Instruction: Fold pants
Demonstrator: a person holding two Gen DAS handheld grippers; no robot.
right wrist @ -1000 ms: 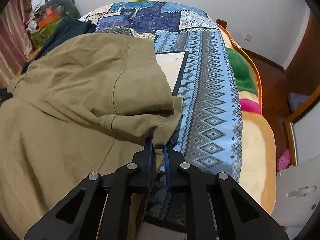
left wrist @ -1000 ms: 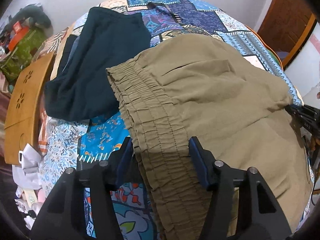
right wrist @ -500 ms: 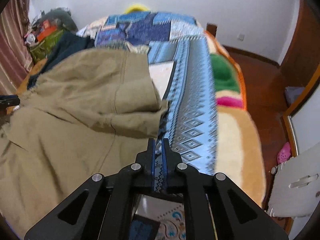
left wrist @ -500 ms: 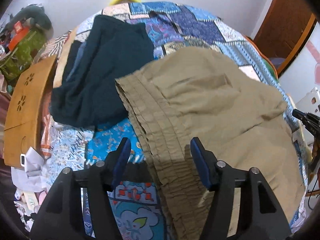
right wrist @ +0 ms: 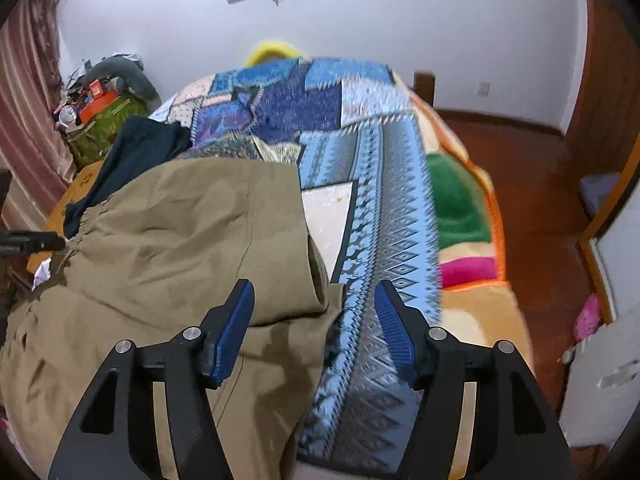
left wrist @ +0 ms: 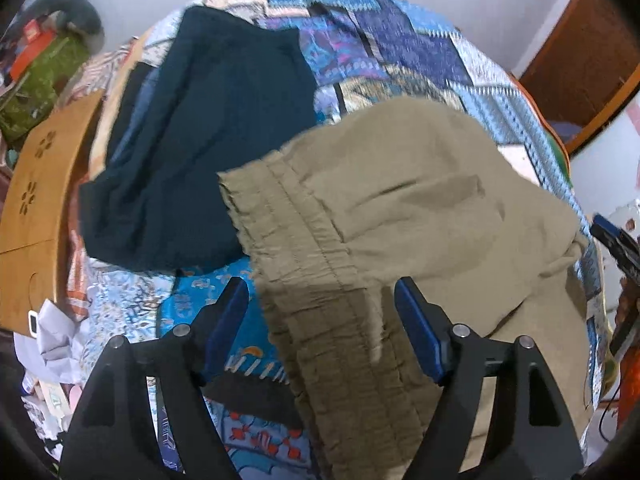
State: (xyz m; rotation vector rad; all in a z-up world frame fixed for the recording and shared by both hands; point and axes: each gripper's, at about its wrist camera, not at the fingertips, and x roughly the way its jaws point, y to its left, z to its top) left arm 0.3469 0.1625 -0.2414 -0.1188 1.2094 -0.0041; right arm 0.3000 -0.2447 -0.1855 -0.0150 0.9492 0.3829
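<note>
Olive-khaki pants (left wrist: 400, 216) lie folded over on the patchwork bed cover, with the gathered elastic waistband (left wrist: 304, 264) running toward me. My left gripper (left wrist: 322, 320) is open, raised above the waistband and holding nothing. In the right wrist view the same pants (right wrist: 180, 248) fill the left side, with a folded corner near the middle. My right gripper (right wrist: 314, 322) is open above that corner and holds nothing. The right gripper's tip shows at the right edge of the left wrist view (left wrist: 612, 236).
A dark teal garment (left wrist: 208, 136) lies on the bed beyond the waistband. A wooden board (left wrist: 36, 200) stands at the bed's left side, with clutter and a green bag (right wrist: 108, 124) behind. The bed's right edge drops to a wooden floor (right wrist: 540, 184).
My right gripper was shut on the pants' folded corner, let it go and opened wide. Both grippers pulled back and rose from the pants. The pants stayed folded.
</note>
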